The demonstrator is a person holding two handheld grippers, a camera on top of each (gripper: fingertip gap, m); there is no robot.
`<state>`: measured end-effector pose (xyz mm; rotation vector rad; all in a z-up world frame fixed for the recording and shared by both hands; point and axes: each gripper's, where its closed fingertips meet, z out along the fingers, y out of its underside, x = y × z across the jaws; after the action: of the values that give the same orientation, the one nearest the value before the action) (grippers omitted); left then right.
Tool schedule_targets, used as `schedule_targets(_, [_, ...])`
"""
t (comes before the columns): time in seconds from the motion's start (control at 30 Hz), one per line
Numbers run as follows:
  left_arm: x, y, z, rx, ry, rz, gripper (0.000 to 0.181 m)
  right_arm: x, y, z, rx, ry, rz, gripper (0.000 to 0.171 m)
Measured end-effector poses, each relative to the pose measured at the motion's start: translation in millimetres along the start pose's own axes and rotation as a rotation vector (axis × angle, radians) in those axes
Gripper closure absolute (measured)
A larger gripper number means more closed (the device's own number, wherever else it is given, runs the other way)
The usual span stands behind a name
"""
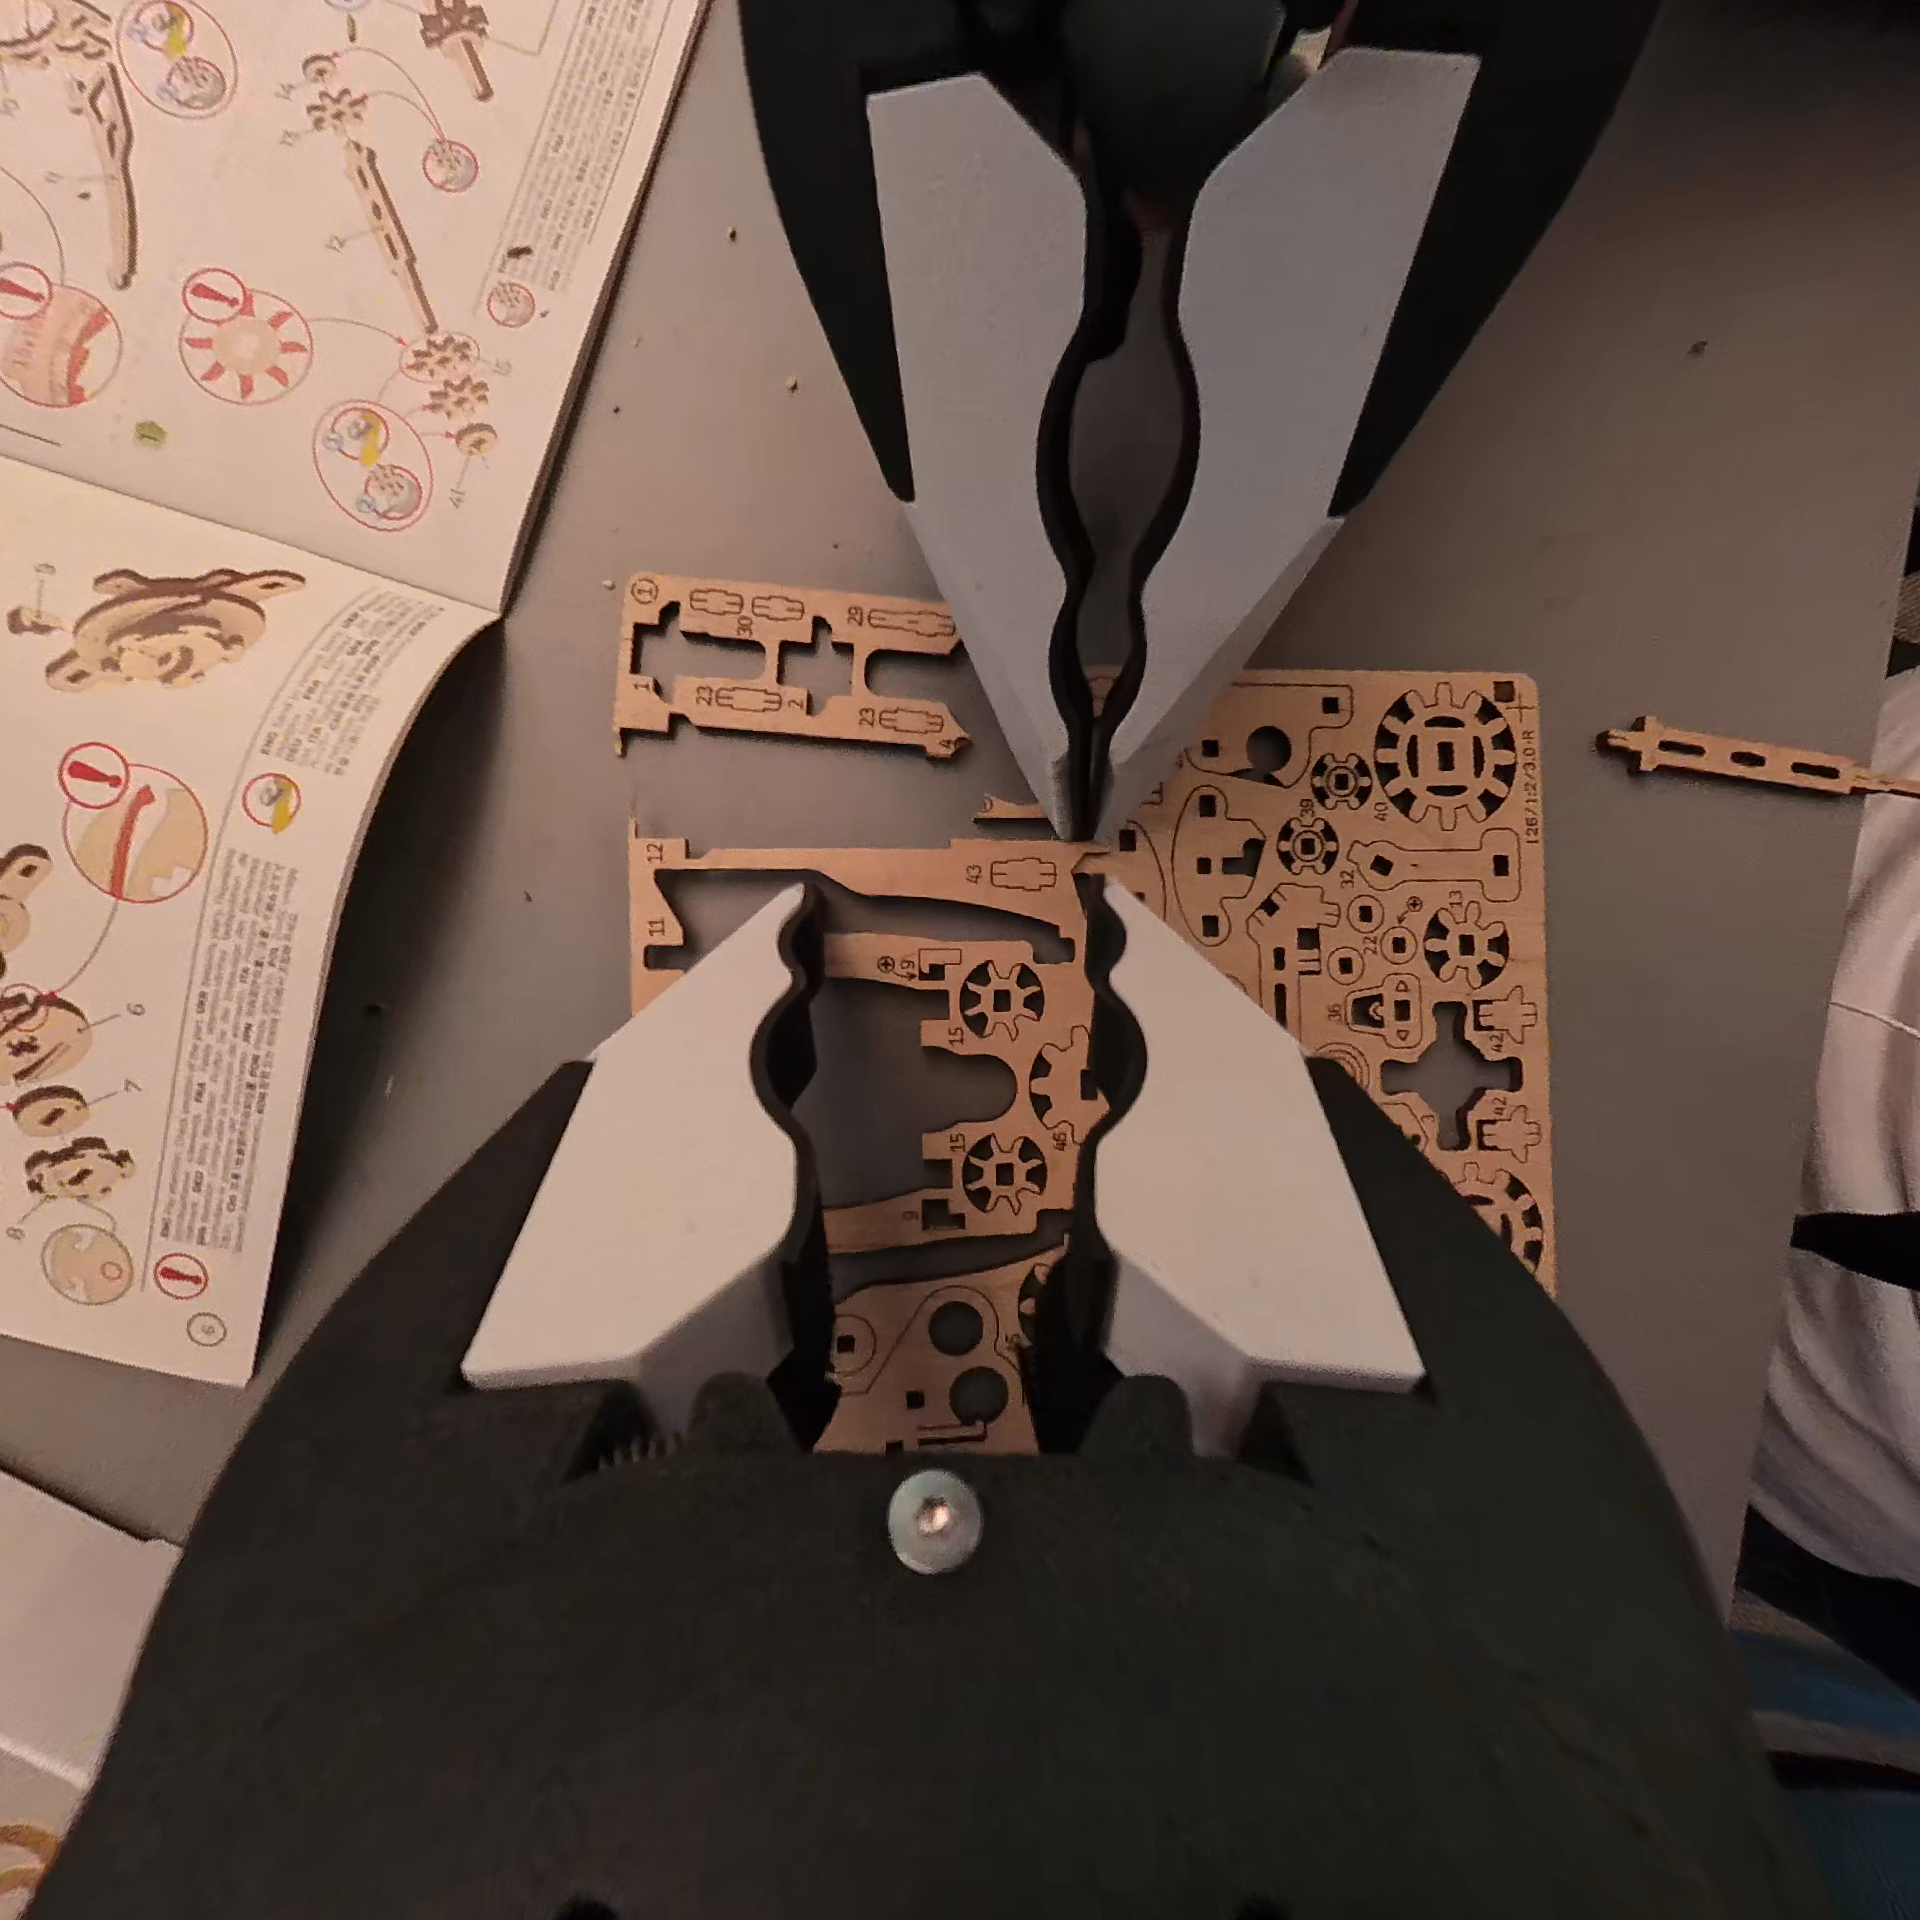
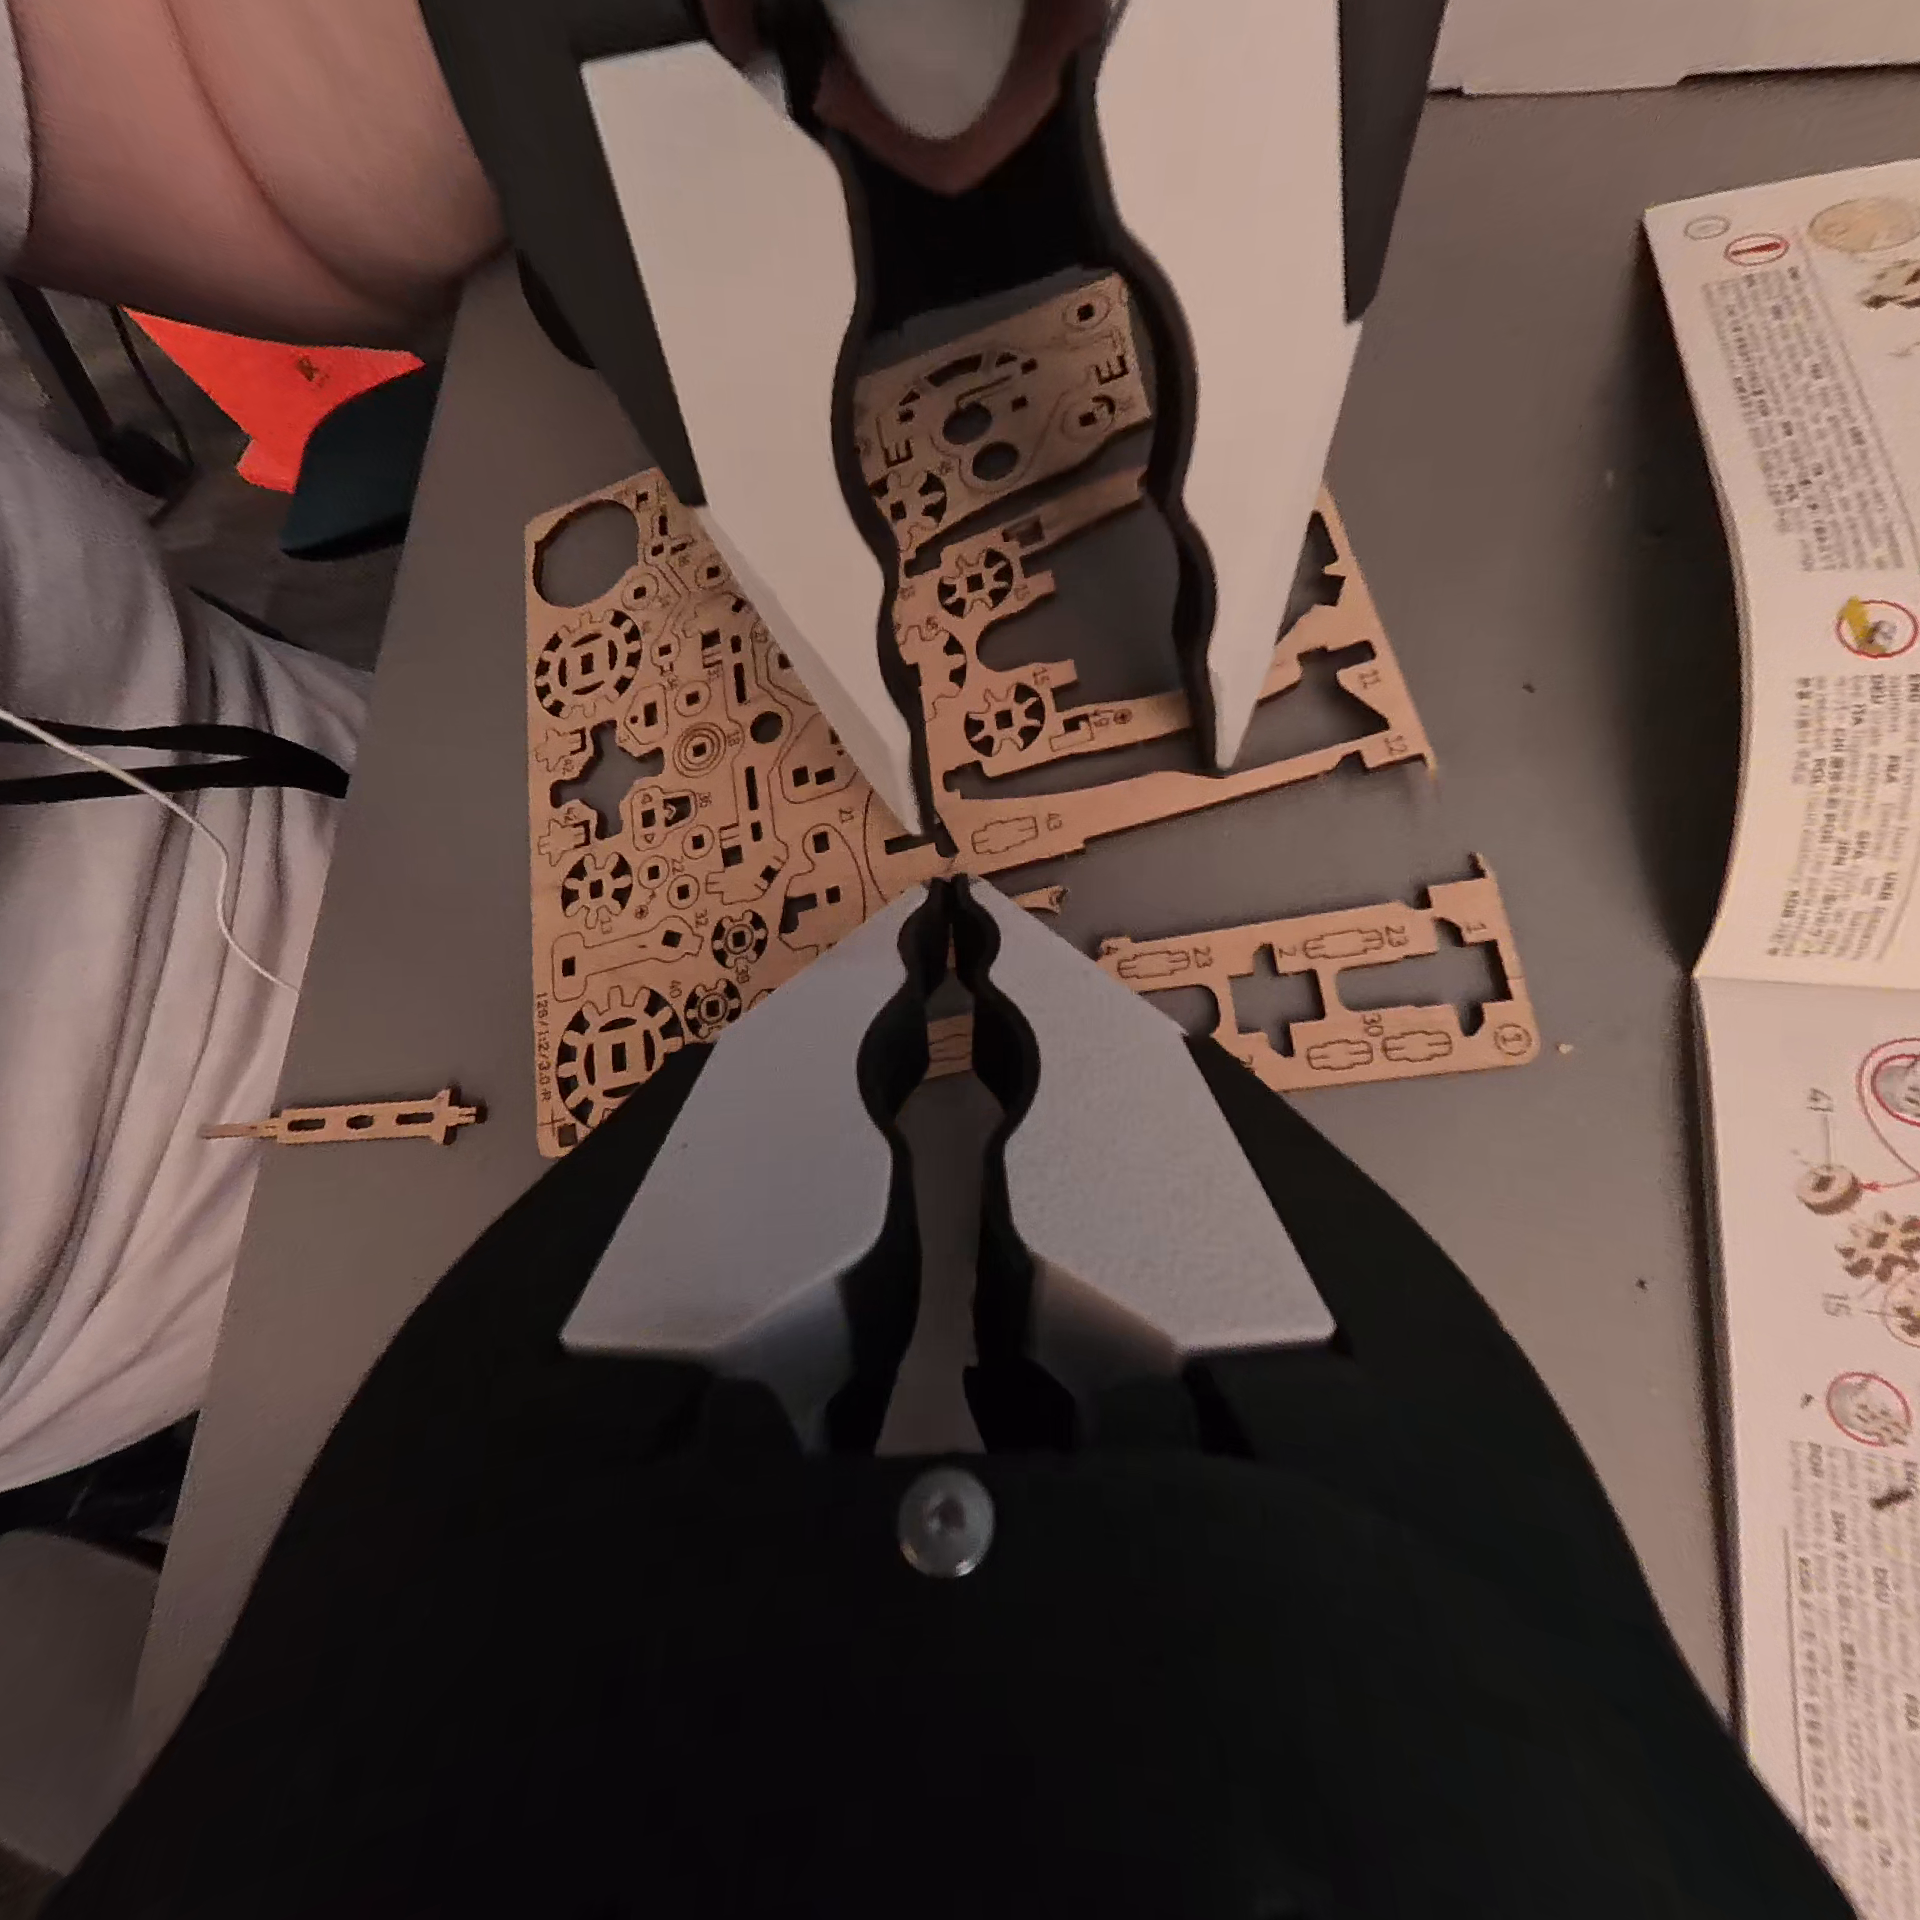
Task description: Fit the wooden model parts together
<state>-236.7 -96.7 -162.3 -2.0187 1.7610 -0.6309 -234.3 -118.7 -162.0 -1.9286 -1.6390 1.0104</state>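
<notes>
A laser-cut plywood sheet of model parts lies flat on the grey table; it also shows in the right wrist view. A broken-off sheet fragment lies beside it, seen too in the right wrist view. My left gripper is open, its fingers spread over the strip with small gears. My right gripper is shut, tips down on the sheet's inner edge, tip to tip with the left one. I cannot tell if it pinches wood. A loose slotted wooden stick lies apart, also in the right wrist view.
An open instruction booklet lies along one side of the table, also in the right wrist view. A person in a white shirt stands at the other side by the table edge. A white box sits near the booklet. The loose slotted wooden stick is about 15 cm from both grippers' fingertips. Look for it in the right wrist view too.
</notes>
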Motion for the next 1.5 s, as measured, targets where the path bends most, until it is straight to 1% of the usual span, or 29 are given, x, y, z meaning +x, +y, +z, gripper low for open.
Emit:
schedule_targets(0.13, [-2.3,1.4,-7.0,0.006,0.002,-0.010,0.137,-0.6,-1.4,-0.3,0.000,0.009,-0.018,0.171])
schedule_targets(0.27, [-5.4,1.9,-10.8,0.013,-0.006,-0.019,0.138,-1.8,-14.3,-3.7,0.076,-0.008,0.005,0.171])
schedule_targets(0.37, [-6.0,3.9,-7.6,-0.001,-0.013,-0.014,0.138,0.0,-5.4,1.5,0.027,-0.005,0.005,0.171])
schedule_targets(0.6, [-6.1,4.3,-5.3,-0.007,-0.027,-0.001,0.138,1.5,-2.2,2.7,-0.007,0.027,-0.032,0.171])
schedule_targets(0.7, [-6.0,4.0,-5.6,-0.003,-0.027,-0.001,0.138,1.7,-4.0,1.6,-0.002,0.041,-0.040,0.171])
schedule_targets(0.77, [-5.9,4.1,-5.4,-0.003,-0.028,0.000,0.138,-1.7,-9.1,2.1,0.034,0.009,-0.016,0.171])
schedule_targets(0.97, [-5.5,4.3,-5.3,-0.004,-0.026,0.001,0.138,-1.7,-5.5,4.1,0.018,0.006,-0.035,0.171])
schedule_targets(1.33, [0.1,4.3,-1.2,-0.017,-0.014,0.018,0.135,-1.7,-2.9,4.5,-0.005,-0.008,0.039,0.169])
schedule_targets(1.37, [1.4,2.7,-0.3,-0.010,-0.009,0.020,0.138,-1.7,-3.0,4.5,-0.004,-0.008,0.045,0.169])
schedule_targets(1.5, [2.2,2.4,-0.2,-0.008,-0.004,0.019,0.137,-1.2,-3.9,4.3,0.011,-0.012,0.050,0.170])
